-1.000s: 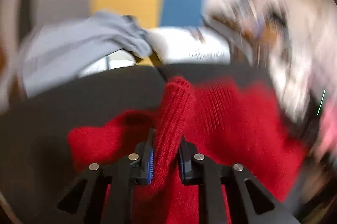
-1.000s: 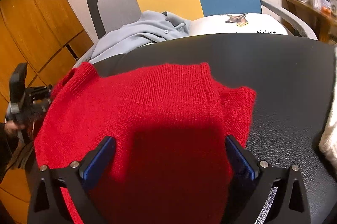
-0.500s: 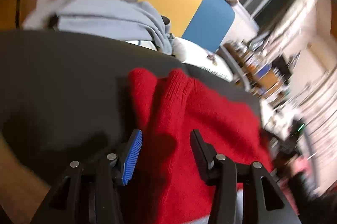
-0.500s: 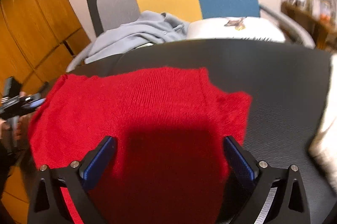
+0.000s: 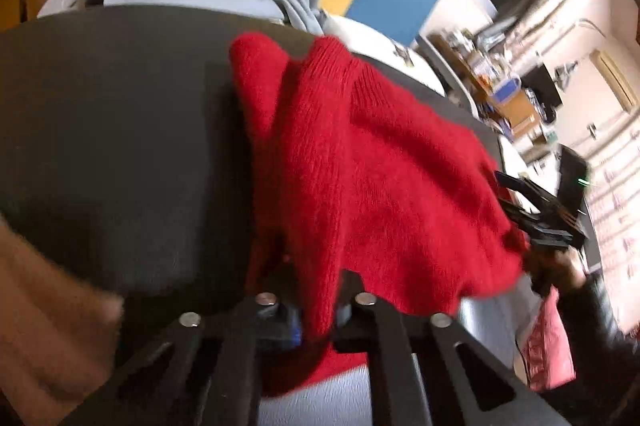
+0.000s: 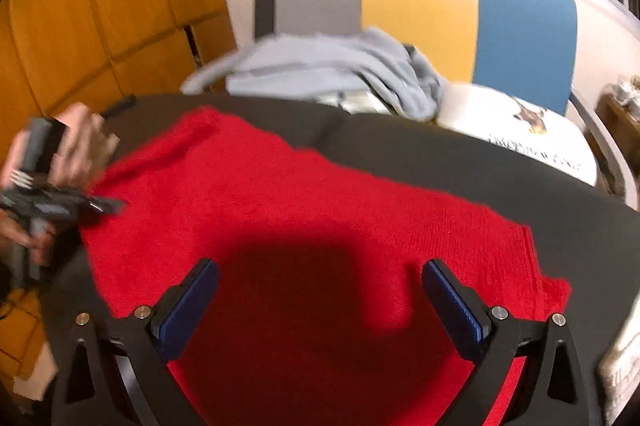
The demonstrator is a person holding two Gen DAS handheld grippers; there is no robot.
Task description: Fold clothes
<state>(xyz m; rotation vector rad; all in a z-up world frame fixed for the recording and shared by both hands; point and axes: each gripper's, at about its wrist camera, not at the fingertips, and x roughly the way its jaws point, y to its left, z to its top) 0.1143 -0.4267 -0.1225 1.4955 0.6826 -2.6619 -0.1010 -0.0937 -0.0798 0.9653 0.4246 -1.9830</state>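
Pinching red sweater in left gripper, right gripper spread wide above it

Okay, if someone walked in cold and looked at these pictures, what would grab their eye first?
The bright red sweater spread over the black table, with the left gripper pinching its near edge. Behind the table, a gray, yellow and blue chair holds a pale blue garment. The right gripper hangs open above the sweater.
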